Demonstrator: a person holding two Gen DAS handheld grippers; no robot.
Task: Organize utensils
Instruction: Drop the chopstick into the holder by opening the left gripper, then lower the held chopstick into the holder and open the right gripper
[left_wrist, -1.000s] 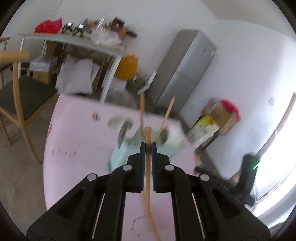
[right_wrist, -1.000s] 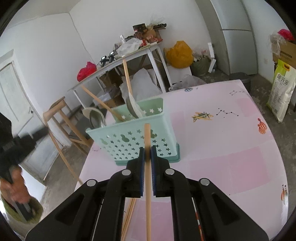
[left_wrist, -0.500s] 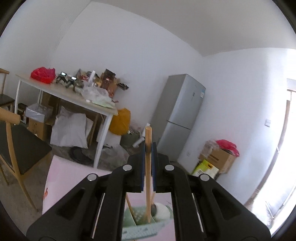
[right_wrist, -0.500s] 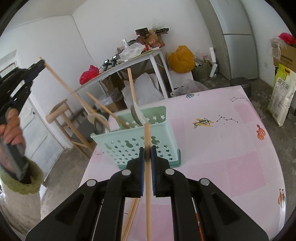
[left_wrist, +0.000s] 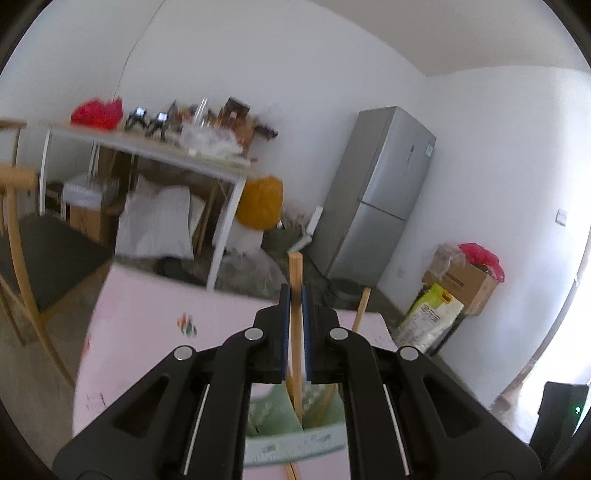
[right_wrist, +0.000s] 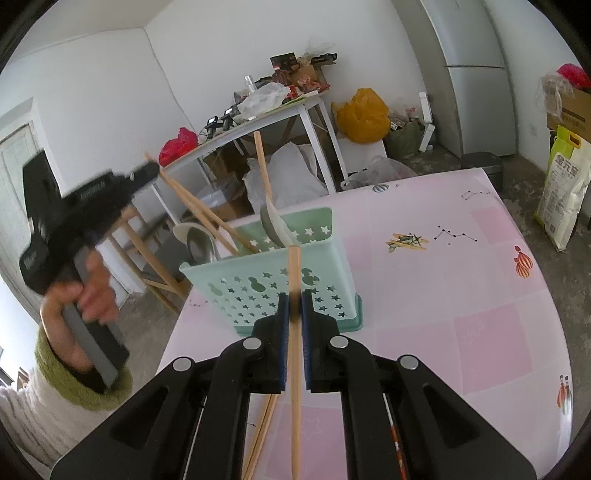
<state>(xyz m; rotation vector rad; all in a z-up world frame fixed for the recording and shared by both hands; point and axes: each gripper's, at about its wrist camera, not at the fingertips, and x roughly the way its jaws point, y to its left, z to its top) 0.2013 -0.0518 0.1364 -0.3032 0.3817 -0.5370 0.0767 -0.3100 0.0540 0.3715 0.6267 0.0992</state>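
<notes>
While pinched tight in left hand-held gripper (left_wrist: 294, 292) and right hand-held gripper (right_wrist: 294, 300), one chopstick (left_wrist: 295, 266) each: slim, pale, square-ended wood.

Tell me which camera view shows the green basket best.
The right wrist view: the green basket stands whole on the pink table, star holes and utensils inside visible. The left wrist view shows only a blurred part of its top, behind the tool.

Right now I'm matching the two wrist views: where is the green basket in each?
Left wrist: green basket at bottom centre, mostly hidden behind the gripper.
Right wrist: basket centre, on the pink table.
Shared landmark: the grey fridge.
</notes>
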